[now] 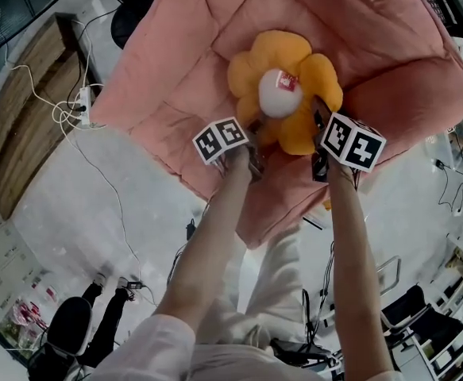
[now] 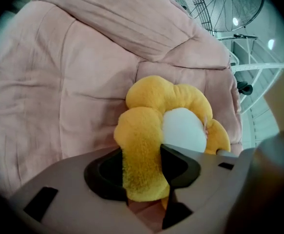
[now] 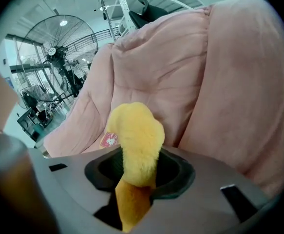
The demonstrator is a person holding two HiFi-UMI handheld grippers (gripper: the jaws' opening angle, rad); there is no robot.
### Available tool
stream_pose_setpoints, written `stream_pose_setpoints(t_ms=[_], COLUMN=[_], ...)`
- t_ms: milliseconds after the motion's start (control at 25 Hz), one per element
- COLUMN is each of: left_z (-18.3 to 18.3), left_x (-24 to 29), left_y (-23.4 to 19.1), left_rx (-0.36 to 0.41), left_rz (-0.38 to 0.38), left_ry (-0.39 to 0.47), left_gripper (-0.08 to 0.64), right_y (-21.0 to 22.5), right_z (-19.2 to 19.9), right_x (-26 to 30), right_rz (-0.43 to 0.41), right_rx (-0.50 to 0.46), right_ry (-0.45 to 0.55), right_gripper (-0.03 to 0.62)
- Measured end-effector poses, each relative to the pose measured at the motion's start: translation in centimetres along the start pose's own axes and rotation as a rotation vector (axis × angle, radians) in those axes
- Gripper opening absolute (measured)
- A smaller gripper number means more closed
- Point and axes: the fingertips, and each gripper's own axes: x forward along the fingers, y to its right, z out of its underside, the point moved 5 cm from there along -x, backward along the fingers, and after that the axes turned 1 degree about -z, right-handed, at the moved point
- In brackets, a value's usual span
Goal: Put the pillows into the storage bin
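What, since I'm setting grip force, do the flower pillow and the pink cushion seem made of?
Flower pillow: fuzzy plush, yellow-orange with white centre, likely soft-stuffed; its petals pinch thin between the jaws. Pink cushion: matte fabric, probably padded, judging by quilted seams and puffy folds.

light: bright, even, round white ceiling lamp (image 3: 64, 22) glowing | shadows: soft | focus: yellow flower-shaped plush pillow (image 2: 142, 150) sharp, near edges blurred | distortion: fisheye, dark corners in gripper views
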Motion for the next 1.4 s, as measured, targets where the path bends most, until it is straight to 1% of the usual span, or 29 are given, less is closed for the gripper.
stream_pose_setpoints(t_ms=[160, 360, 520, 600, 760, 960, 1160, 1400], left_z=[-0.1, 0.4, 1.1, 2.1, 4.3, 7.9, 13.1, 19.2], left_x=[-2.1, -4.5, -6.3, -7.2, -9.8, -13.2, -15.5, -16.4], left_y=[0.6, 2.0, 3.7, 4.6, 6.5, 7.4, 7.3, 7.4], left_rx=[0.026, 0.034, 0.085, 0.108, 0.158, 0.194, 0.186, 0.187], left_rz=[-0.007, -0.009, -0.028, -0.041, -0.057, -0.079, -0.100, -0.110], left_ry=[0.016, 0.061, 0.101, 0.114, 0.132, 0.162, 0.192, 0.214], left_gripper=[0.207, 0.204, 0.199, 0.198, 0.195, 0.193, 0.190, 0.188], right_y=[-0.5, -1.4, -1.1, -0.6, 0.2, 0.7, 1.7, 4.6], right_z=[0.1, -0.7, -0.8, -0.7, -0.2, 1.7, 4.0, 6.7], right_x=[-1.1, -3.1, -4.9, -6.1, -9.5, -13.8, -18.0, -22.2], right_rz=[-0.006, -0.057, -0.082, -0.101, -0.133, -0.166, -0.189, -0.211], right_rx=[-0.008, -0.037, -0.022, -0.010, 0.012, 0.026, -0.049, -0.073], right_ry=[-0.006, 0.015, 0.045, 0.061, 0.091, 0.114, 0.107, 0.117], right_gripper=[0.157, 0.156, 0.153, 0.150, 0.149, 0.147, 0.143, 0.143])
